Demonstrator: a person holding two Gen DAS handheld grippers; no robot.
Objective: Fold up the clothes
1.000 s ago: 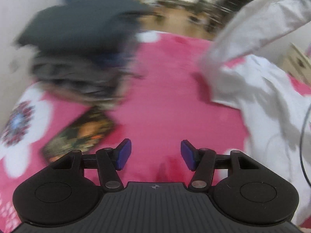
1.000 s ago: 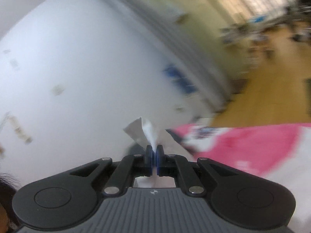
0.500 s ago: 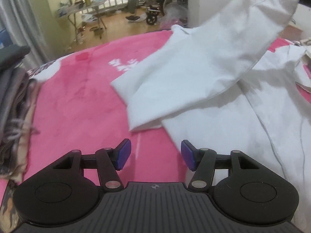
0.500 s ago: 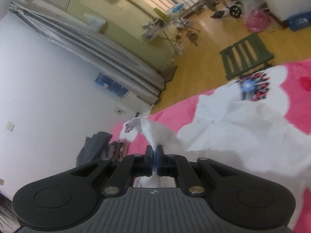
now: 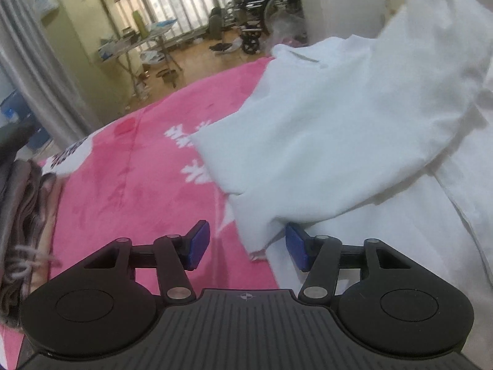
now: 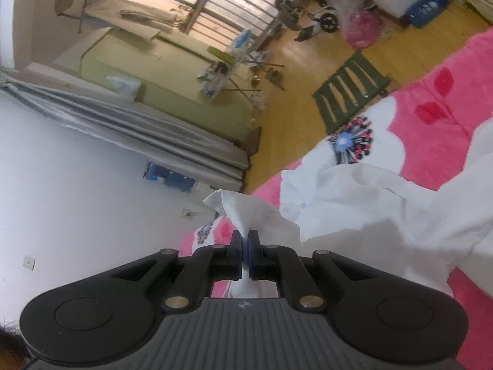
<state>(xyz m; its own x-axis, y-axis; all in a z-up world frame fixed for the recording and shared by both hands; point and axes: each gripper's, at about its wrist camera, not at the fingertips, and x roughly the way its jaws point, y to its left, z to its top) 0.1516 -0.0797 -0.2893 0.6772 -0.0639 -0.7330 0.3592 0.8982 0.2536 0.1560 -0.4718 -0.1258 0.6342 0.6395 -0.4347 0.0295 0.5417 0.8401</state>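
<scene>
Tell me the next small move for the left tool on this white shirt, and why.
Probably ease the left tool forward a little so its closing jaws take the hanging sleeve corner. That corner of the white shirt droops into the gap but no pad presses on it yet, while the right tool already pinches another bit of the shirt above the pink blanket.

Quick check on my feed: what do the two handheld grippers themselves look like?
The left gripper and right gripper look identical: black linkage arms with silver pivot pins, two round black discs, a ribbed dark grey body bearing a small crosshair mark, and blue finger pads. No cables or sleeves show.
</scene>
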